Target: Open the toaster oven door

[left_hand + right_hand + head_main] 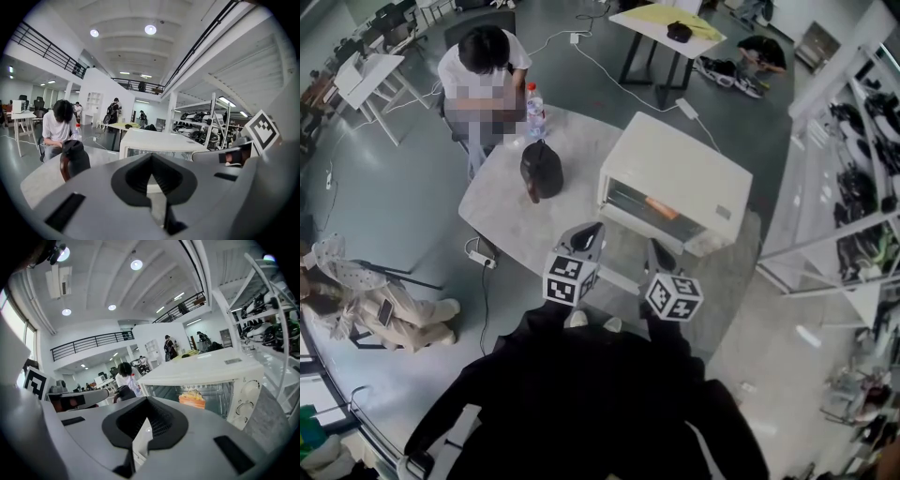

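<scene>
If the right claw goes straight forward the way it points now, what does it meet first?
Most likely the toaster oven, low on the left of its glass door. Nothing shows between the right claw and it, though depth is hard to judge.

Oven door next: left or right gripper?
Right, probably. The right gripper sits in front of the toaster oven, and its view looks straight at the closed glass door. The left gripper is off toward the oven's left corner. Neither holds anything.
</scene>
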`<state>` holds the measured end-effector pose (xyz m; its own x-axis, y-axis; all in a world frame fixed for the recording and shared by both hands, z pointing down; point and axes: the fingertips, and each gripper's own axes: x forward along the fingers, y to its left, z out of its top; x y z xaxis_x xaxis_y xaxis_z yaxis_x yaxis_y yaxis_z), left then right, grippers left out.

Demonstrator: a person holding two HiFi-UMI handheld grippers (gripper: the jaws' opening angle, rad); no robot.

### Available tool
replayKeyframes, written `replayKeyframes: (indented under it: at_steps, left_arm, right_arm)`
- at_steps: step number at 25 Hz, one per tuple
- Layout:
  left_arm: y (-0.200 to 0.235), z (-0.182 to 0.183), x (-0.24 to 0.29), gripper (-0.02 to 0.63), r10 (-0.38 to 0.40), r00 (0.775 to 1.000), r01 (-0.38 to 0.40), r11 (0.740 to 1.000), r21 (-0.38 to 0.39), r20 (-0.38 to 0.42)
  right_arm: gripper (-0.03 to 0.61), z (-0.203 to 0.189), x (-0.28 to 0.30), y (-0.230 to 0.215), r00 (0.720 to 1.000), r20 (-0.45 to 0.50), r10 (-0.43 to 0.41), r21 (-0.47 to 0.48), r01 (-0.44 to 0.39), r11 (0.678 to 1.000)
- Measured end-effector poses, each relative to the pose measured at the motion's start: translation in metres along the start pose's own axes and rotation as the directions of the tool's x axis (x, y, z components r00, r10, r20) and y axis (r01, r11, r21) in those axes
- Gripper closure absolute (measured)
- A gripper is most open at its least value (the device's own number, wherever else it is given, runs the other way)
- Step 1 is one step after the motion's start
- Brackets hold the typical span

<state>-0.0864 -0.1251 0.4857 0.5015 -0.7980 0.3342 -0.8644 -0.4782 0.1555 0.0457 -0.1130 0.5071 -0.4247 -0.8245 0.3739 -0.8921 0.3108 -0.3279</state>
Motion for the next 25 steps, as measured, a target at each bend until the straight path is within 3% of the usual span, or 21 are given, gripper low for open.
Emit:
replayKeyframes:
  at_steps: [6, 9, 15, 25]
  left_arm:
    - [-0.003, 0.035, -0.011, 0.611, -0.009, 0.997, 0.010, 1.000, -0.012, 0.083]
    - [-0.006, 0.046, -0.013, 0.611, -0.016, 0.994, 0.014, 1.000, 0.019, 0.107]
    - [-0.010, 0.057, -0.015, 0.611, -0.004, 0.992, -0.001, 0.999, 0.044, 0.129]
    - [-0.017, 0.063, -0.013, 0.611, -0.013, 0.985, 0.006, 0.999, 0.040, 0.170]
  right_arm:
    - [0.575, 0.033, -0.006, 0.012, 0.997, 0.071, 0.019, -0.039, -0.017, 0.999]
    - [0.575, 0.048, -0.013, 0.015, 0.993, 0.117, 0.023, -0.062, -0.016, 0.998]
    - [0.575, 0.061, -0.015, 0.013, 0.987, 0.155, 0.045, -0.055, -0.037, 0.998]
    - [0.575, 0.069, -0.023, 0.003, 0.982, 0.189, 0.014, -0.062, -0.003, 0.998]
